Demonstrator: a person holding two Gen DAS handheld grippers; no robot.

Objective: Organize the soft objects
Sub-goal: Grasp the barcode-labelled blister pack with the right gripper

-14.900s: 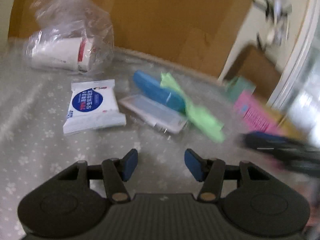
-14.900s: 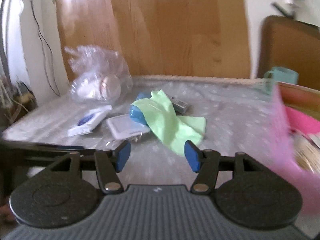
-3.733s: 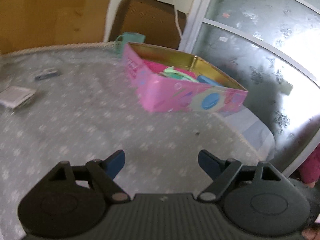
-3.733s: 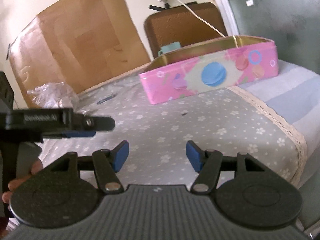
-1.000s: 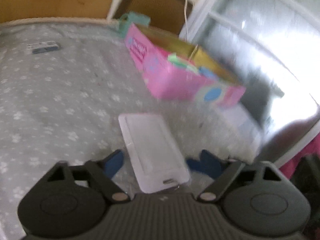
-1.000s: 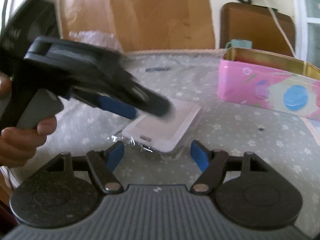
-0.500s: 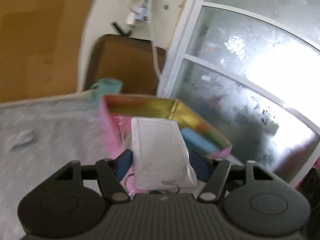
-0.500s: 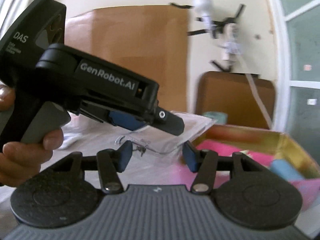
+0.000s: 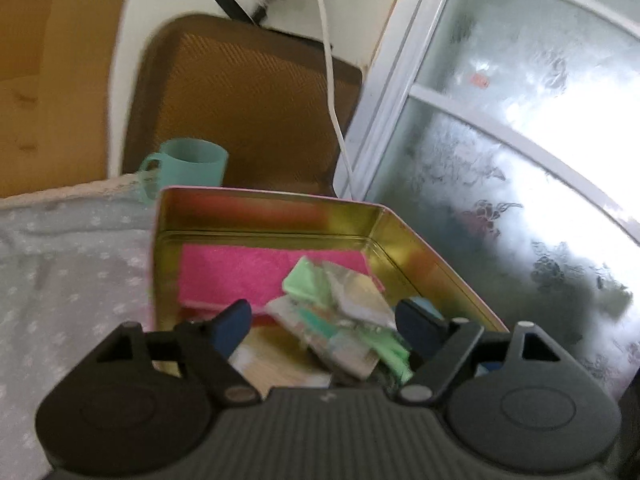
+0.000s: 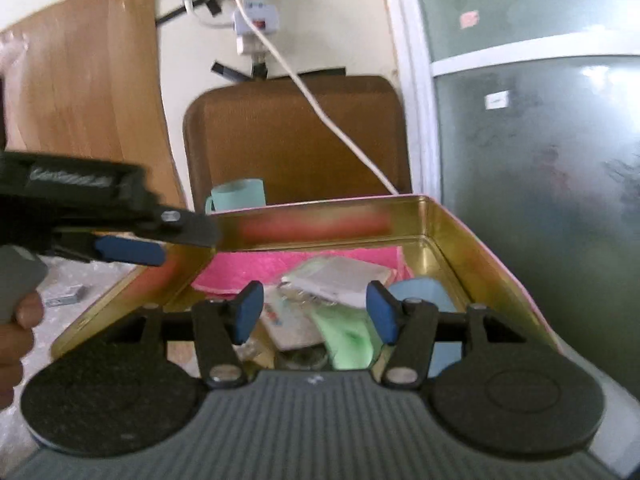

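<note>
The pink tin box (image 9: 272, 200) (image 10: 328, 204) with a gold inside stands open below both grippers. In it lie a pink towel (image 9: 248, 268) (image 10: 264, 264), a green cloth (image 9: 304, 284) (image 10: 348, 336), a blue case (image 10: 420, 292) and a white plastic-wrapped pouch (image 9: 356, 296) (image 10: 340, 276) on top of the pile. My left gripper (image 9: 326, 322) (image 10: 132, 250) hovers over the tin, its jaws opening, with nothing pressed between the pads. Over the tin's near end my right gripper (image 10: 314, 312) is open and holds nothing.
A teal mug (image 9: 188, 164) (image 10: 238, 196) stands just behind the tin. A brown chair back (image 9: 240, 92), a hanging white cable (image 10: 320, 112) and a frosted glass door (image 9: 520, 140) lie beyond. The grey flowered cloth (image 9: 60, 260) stretches left, with a small packet (image 10: 64, 296) on it.
Both grippers travelled over the tin. The white pouch, held between the left pads half a second ago, now lies inside the tin, and the left jaws stand wider.
</note>
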